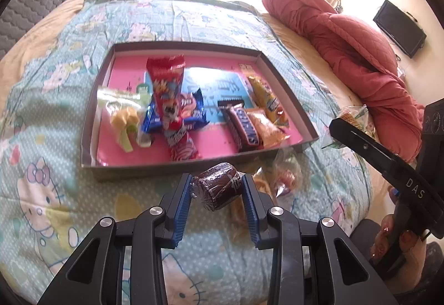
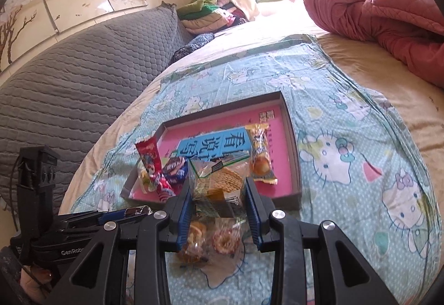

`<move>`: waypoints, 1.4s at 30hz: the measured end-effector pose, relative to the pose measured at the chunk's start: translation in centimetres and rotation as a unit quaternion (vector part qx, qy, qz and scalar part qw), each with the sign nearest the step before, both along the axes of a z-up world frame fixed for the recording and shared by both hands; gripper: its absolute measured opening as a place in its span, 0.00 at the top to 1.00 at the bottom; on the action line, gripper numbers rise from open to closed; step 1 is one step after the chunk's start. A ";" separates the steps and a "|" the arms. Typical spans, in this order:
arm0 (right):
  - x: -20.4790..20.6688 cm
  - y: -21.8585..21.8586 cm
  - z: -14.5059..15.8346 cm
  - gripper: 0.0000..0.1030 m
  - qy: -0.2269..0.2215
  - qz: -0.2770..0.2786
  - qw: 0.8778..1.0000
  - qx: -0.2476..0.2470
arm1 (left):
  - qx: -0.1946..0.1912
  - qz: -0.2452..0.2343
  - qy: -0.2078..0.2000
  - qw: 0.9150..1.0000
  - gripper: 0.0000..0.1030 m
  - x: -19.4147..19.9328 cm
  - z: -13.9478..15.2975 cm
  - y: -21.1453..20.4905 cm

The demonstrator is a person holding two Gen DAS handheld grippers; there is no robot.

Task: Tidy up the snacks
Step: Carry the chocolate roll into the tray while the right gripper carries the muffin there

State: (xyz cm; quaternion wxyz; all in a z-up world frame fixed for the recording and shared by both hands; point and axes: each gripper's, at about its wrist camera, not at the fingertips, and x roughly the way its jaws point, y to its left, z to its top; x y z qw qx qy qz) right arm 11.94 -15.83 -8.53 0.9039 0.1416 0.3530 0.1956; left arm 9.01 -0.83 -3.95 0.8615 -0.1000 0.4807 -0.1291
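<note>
The left gripper [image 1: 217, 188] is clamped across a wrapped chocolate roll cake [image 1: 217, 185], held between its pads just short of the snack box [image 1: 88, 121]. The right gripper [image 2: 219, 202] pinches a clear cracker packet [image 2: 219, 180] at its lower edge. Both seem light; the cake is soft and crushable, its film slippery, and the crackers are brittle, so gentle mid-body grips suit.

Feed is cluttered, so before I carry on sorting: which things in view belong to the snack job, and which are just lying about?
Job:
- shallow box holding sorted snacks
- chocolate roll in the left gripper
- cracker bag in the right gripper
- loose snack bags on the bedspread

Lying about:
- pink quilt
- grey headboard
- folded clothes
</note>
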 end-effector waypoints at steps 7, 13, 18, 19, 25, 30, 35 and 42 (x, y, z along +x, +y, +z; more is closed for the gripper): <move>1.5 -0.5 0.2 0.66 -0.005 -0.009 1.000 0.012 | 0.014 0.003 -0.013 1.000 0.64 1.7 1.2 -1.8; 2.6 -1.2 0.1 0.66 -0.006 -0.016 1.000 0.013 | 0.028 0.009 -0.014 0.999 0.64 3.3 1.4 -3.3; 3.3 -1.5 -0.5 0.66 0.000 -0.016 1.000 0.009 | 0.044 0.015 -0.009 0.999 0.64 4.8 0.8 -4.4; 3.5 -1.4 -0.6 0.66 0.002 -0.015 1.000 0.007 | 0.048 0.016 -0.005 0.999 0.64 5.1 0.6 -4.4; 4.1 -0.7 -1.7 0.66 0.014 -0.003 1.000 -0.002 | 0.056 0.023 0.003 0.998 0.64 6.2 -0.6 -4.7; 4.3 -0.3 -2.1 0.66 0.014 0.003 1.000 -0.012 | 0.058 0.026 0.007 0.998 0.64 6.5 -1.4 -4.9; 5.0 -0.2 -2.9 0.66 0.027 -0.001 0.999 -0.017 | 0.061 0.025 0.011 0.998 0.64 6.8 -1.8 -5.0; 5.4 -0.2 -4.2 0.66 0.040 0.002 0.999 -0.025 | 0.063 0.026 0.014 0.998 0.64 7.0 -2.3 -5.0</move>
